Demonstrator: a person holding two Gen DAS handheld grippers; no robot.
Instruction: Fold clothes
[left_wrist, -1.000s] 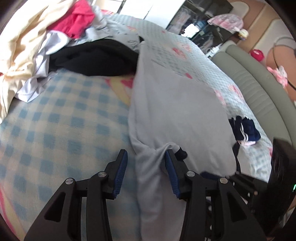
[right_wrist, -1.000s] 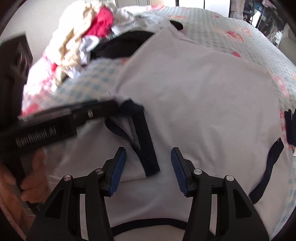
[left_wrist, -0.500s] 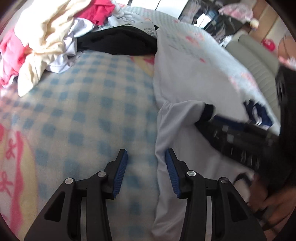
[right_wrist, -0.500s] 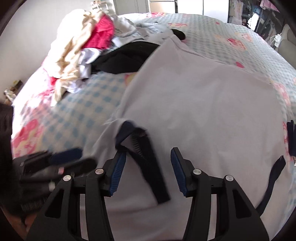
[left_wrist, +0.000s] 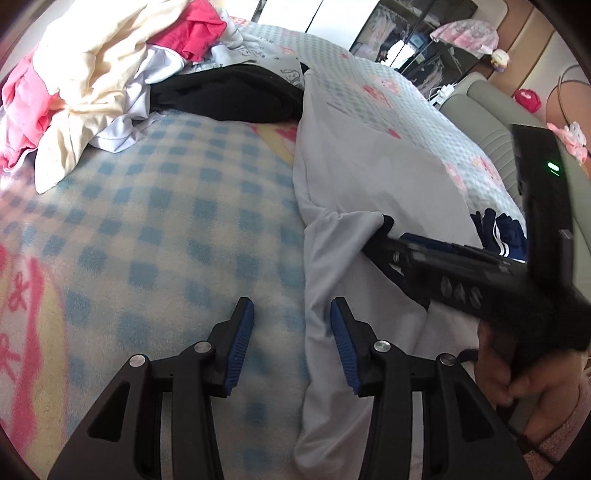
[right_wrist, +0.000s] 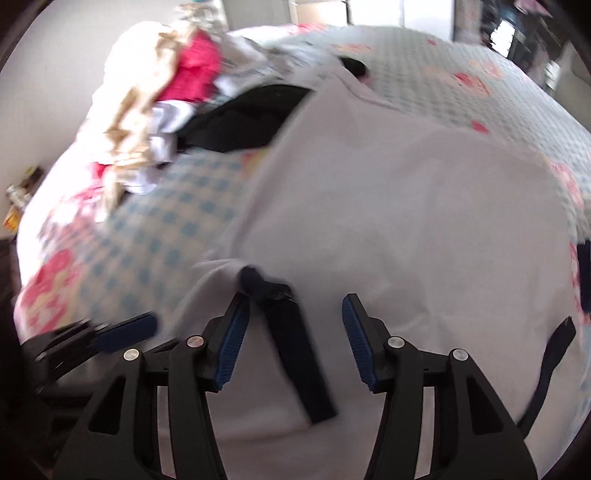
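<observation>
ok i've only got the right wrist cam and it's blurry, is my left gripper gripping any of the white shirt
Observer: No. The left gripper is open. Its jaws straddle the white shirt edge, one finger over the shirt and one over the checked blanket.
Operator: there's a dark scrap at my far right edge, what is it
Observer: A bunched navy striped garment lying on the bed just beyond the shirt.
Operator: is my right unit powered
Observer: A green light is lit on the body of the right gripper.
</observation>
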